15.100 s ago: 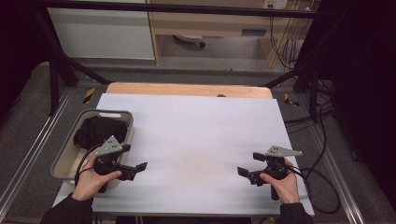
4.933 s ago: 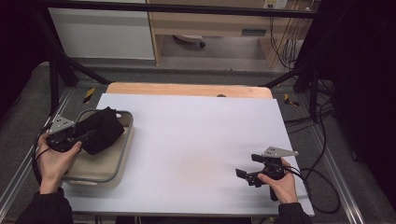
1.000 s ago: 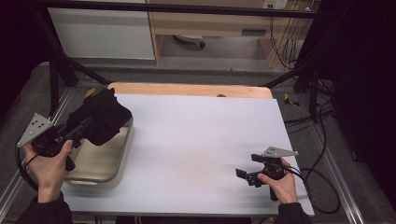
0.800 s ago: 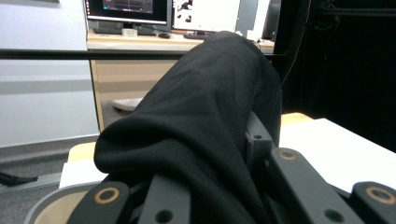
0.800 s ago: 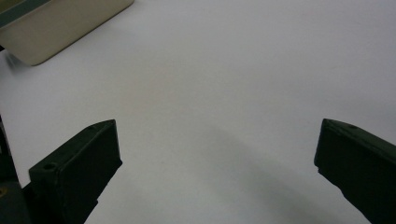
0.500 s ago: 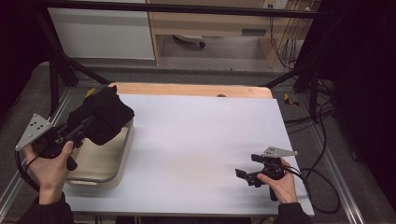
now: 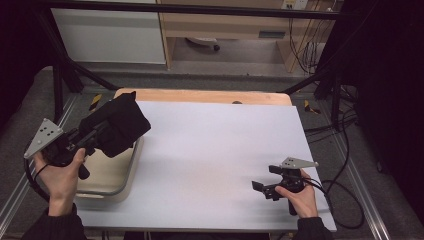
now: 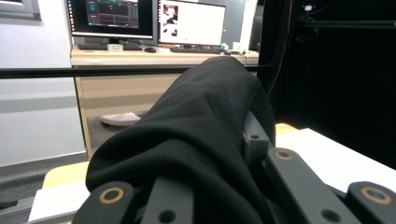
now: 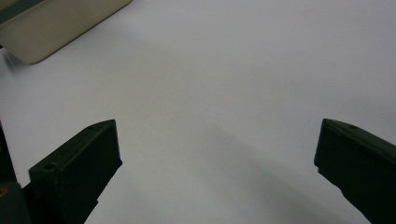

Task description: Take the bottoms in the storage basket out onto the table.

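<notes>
Black cloth [image 7: 117, 124] gripped in left tongs [image 7: 95, 136] (above tray [image 7: 117, 177]), right tongs [image 7: 264, 186] apart

Monitors [image 8: 144, 21] on a far desk [image 8: 140, 55]

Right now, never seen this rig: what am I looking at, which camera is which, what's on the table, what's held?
There is no robot arm. A person holds a hand-held two-jaw gripper in each hand at a table covered with a white sheet. One picture comes from a fixed camera above the table. The other two come from cameras riding on the grippers, looking along their black jaws. The left gripper is shut on a bundle of black cloth and holds it raised above a beige tray at the table's left edge. The right gripper rests low at the sheet's right side, jaws wide apart, holding nothing.
</notes>
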`<state>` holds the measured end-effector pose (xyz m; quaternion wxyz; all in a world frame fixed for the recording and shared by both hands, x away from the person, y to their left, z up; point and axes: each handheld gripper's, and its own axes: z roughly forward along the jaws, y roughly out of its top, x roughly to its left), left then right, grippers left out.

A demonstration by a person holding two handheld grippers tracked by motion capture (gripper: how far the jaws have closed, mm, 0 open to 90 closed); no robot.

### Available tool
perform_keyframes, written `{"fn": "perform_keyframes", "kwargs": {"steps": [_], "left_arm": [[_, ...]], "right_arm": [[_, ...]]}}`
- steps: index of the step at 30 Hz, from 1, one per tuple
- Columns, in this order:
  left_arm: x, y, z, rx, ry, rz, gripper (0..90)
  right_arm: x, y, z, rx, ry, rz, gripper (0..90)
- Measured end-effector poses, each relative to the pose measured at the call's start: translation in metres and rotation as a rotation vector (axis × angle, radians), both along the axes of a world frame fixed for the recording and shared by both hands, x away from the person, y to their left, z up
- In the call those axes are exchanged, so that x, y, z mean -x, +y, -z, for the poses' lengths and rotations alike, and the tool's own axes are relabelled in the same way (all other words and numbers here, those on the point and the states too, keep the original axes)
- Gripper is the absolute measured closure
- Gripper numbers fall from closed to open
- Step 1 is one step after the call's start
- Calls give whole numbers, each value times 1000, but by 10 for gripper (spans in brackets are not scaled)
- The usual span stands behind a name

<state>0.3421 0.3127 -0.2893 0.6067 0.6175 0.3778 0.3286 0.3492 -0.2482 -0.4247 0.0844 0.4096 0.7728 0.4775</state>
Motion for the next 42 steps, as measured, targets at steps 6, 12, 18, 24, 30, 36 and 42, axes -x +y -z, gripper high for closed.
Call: {"fn": "perform_keyframes", "kwargs": {"steps": [6,12,18,24,30,36,42], "left_arm": [[-2,-8,-6,5,-13,17,786],[-2,-15,-11,7,-26,39,786],[-4,-21,-13,2,-34,49,786],[-5,-28,-15,6,-42,63,787],[-7,-38,-15,12,-36,91,788],[-10,-47,-16,6,-34,112,788],[-12,-57,-17,5,-31,136,788]], "right_arm": [[0,0,0,0,0,0,9],[0,-1,-1,-2,0,0,9],[0,-1,-1,-3,-2,1,9],[0,-1,-1,-2,-1,0,9],[0,-1,-1,-2,-1,0,9],[0,-1,-1,-3,-5,1,9],[0,-1,-1,-2,-2,0,9]]}}
